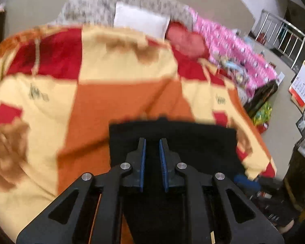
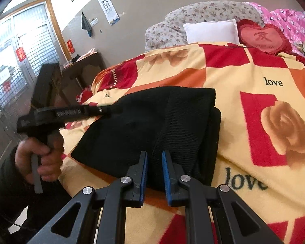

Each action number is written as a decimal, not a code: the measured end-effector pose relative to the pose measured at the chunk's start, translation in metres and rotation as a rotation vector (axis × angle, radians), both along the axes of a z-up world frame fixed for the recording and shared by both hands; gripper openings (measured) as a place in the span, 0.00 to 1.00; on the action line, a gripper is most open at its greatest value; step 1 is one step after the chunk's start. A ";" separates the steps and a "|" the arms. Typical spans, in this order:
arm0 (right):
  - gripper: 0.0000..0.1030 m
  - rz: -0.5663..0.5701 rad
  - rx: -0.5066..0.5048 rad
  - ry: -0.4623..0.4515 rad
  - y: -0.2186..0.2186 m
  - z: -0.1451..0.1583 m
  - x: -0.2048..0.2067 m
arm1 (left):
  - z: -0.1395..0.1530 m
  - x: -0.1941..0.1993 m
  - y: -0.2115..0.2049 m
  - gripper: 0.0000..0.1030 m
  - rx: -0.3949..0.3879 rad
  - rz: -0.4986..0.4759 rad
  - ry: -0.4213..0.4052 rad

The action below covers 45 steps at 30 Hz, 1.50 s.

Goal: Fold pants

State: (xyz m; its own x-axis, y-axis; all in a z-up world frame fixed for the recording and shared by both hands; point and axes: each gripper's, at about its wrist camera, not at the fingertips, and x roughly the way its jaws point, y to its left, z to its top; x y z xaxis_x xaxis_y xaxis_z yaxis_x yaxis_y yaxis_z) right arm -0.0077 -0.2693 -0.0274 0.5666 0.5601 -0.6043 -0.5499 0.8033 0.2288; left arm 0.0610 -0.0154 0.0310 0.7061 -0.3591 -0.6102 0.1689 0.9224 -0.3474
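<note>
Black pants (image 2: 144,126) lie folded in a compact bundle on the patterned blanket (image 2: 254,105) of a bed. My right gripper (image 2: 154,154) is open a little, its blue pads over the near edge of the bundle with nothing between them. My left gripper (image 1: 152,142) is also open a little, hovering over the same black pants (image 1: 193,142). From the right wrist view the left gripper's body (image 2: 71,113) reaches in from the left to the bundle's far left edge, held by a hand (image 2: 38,158). The left view is blurred.
A white pillow (image 2: 211,30), a red heart cushion (image 2: 260,36) and a flowered quilt (image 2: 203,12) lie at the bed's head. A pink quilt (image 1: 233,46) lies along the right side. A dark table (image 2: 85,65) stands left of the bed, boxes and a metal railing (image 1: 284,34) right.
</note>
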 end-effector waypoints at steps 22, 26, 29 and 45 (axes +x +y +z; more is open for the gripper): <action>0.14 -0.045 -0.055 -0.010 0.009 0.028 0.003 | -0.032 -0.046 -0.017 0.14 0.070 -0.027 -0.123; 0.16 -0.073 -0.104 -0.105 0.039 0.064 0.027 | -0.033 -0.038 -0.013 0.16 0.025 -0.040 -0.101; 0.16 -0.011 -0.193 -0.066 0.067 0.057 0.058 | -0.033 -0.038 -0.009 0.16 -0.006 -0.047 -0.097; 0.17 -0.109 -0.137 0.014 0.024 0.053 0.088 | -0.032 -0.041 -0.001 0.17 -0.061 -0.047 -0.096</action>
